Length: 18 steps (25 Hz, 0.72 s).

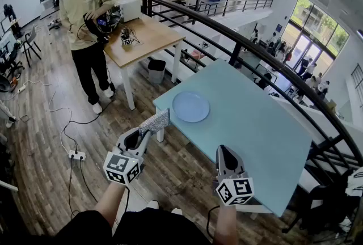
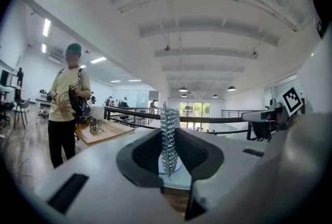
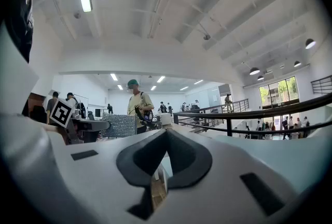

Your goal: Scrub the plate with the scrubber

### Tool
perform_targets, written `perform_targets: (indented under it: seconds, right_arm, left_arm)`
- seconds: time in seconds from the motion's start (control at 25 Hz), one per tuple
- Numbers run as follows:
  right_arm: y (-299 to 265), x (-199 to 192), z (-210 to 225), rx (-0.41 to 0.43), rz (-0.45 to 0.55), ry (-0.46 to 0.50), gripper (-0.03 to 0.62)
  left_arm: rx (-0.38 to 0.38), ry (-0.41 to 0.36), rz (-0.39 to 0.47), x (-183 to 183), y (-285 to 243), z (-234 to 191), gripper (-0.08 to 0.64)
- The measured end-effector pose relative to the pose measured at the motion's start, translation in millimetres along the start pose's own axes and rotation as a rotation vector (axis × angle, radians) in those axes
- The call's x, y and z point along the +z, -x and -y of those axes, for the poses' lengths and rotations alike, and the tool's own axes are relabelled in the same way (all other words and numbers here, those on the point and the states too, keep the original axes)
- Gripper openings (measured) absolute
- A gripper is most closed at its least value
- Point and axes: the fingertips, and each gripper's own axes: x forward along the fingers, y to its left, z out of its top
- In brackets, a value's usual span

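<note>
Blue plate (image 1: 190, 106) flat on table (image 1: 255, 136); silver scrubber (image 1: 154, 122) upright

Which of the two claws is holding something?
The left claw, shut on the silvery metallic mesh scrubber; the right claw is shut and empty.

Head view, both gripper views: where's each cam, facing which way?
Head view: on the person's head, steeply down at table, plate; forearms, left gripper, right gripper show.
Left gripper view: on left gripper, level; its jaws shut on scrubber, plate beyond.
Right gripper view: on right gripper, level; its jaws shut, empty.
Shared: all three show scrubber and bystander.
</note>
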Motion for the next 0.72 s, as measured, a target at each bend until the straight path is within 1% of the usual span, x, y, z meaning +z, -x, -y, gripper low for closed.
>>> perform_targets:
  seconds: [0.4, 0.6, 0.72]
  right_arm:
    - [-3.1, -3.7, -5.9, -0.010, -0.017, 0.014, 0.006]
    - [-7.6, -4.9, -13.7, 0.014, -0.007, -0.040, 0.008]
    - [-13.5, -6.9, -19.1, 0.007, -0.010, -0.039, 0.008]
  left_arm:
    - [0.001, -0.004, 0.006, 1.9, 3.8, -5.5, 0.086]
    - [-0.008, 0.000, 0.015, 3.2, 4.3, -12.3, 0.086]
    - [-0.016, 0.002, 0.021, 2.4, 3.8, -20.0, 0.086]
